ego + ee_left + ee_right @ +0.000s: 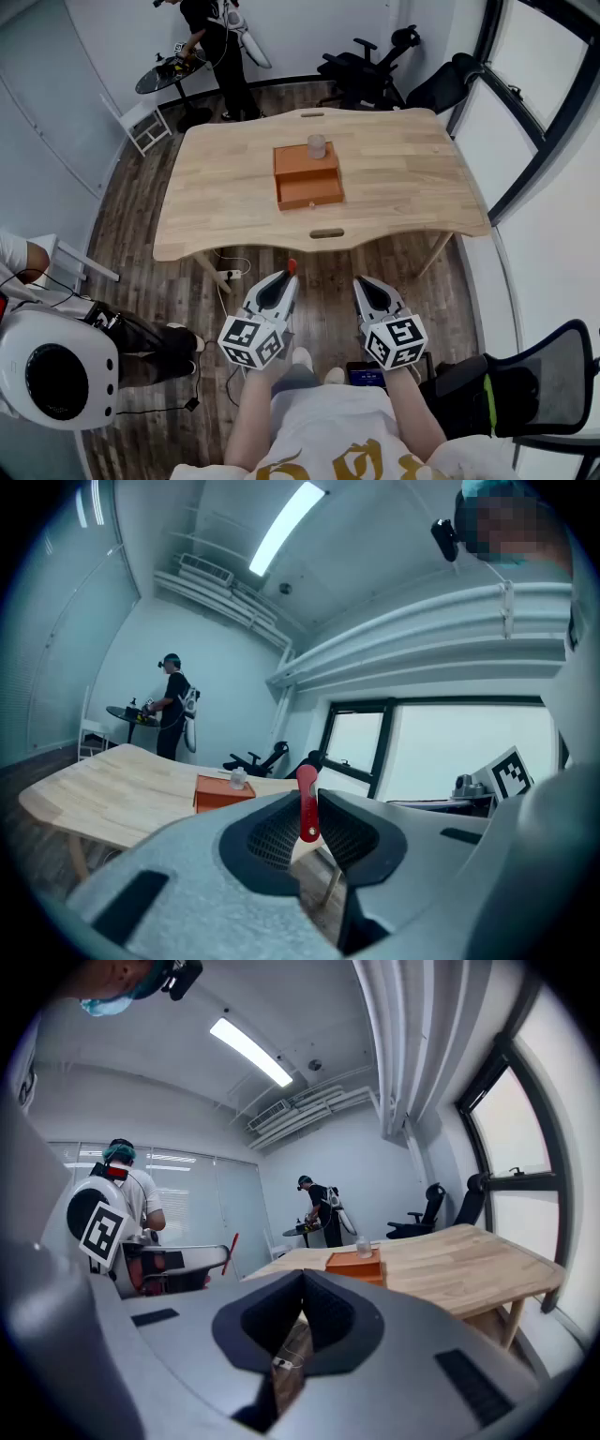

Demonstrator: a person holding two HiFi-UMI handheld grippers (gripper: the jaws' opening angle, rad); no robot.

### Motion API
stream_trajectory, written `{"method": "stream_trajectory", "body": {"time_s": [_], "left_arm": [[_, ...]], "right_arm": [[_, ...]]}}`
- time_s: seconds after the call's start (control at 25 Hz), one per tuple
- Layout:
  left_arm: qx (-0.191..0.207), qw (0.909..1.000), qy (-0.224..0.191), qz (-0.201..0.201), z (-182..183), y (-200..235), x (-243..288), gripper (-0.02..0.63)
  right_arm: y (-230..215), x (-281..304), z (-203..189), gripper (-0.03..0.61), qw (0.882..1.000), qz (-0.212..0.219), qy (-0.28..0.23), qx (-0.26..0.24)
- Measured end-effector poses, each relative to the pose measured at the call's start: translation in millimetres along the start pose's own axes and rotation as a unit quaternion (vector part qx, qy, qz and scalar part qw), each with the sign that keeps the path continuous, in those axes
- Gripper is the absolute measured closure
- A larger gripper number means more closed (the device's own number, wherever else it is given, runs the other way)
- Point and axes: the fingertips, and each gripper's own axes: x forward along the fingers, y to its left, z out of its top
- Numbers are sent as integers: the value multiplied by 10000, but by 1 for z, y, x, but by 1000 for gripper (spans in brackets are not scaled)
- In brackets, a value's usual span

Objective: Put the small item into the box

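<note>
In the lower middle of the head view the two forearms come up from the bottom edge, close to the body, and hold both grippers side by side above the wooden floor (141,216). Both grippers point toward the top of the frame, to the table (412,178), but their tips stay short of its near edge. The marker cubes face the camera and cover most of the hands.

The left gripper (289,275) is clenched on the small red item (292,266). In the left gripper view this item (307,803) is a thin flat piece that stands upright between the two dark pads, and its rounded end sticks out above them.

The right gripper (361,283) is at the same height, just beside the left one. In the right gripper view its jaws are pressed together at the tips and nothing is between them.

The orange box (307,178) lies in the middle of the table, well apart from both grippers. A small clear cup (317,145) stands at its far edge. The red item is not in the box; it is in the left gripper, over the floor.

In the upper left of the head view a person in dark clothes (214,42) stands at a round black table (169,73).
</note>
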Motion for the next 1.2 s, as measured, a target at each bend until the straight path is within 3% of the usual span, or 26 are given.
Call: {"method": "stream_trajectory", "body": {"time_s": [0.36,0.56,0.8,1.2], "left_arm": [[9,10000,34,30,1,-2,-3,555],[-2,10000,3,66,0,-4,-8,555],[-112,9998,92,159,-12,3,-9,555],[-213,9996,107,160,-7,45,45,555]], "right_arm": [[2,-3,3,568,10000,33,-3,-26],[2,-5,-3,567,9986,189,-14,499],[-5,2,-13,566,9986,159,77,501],[-38,60,-10,566,9982,118,216,549]]}}
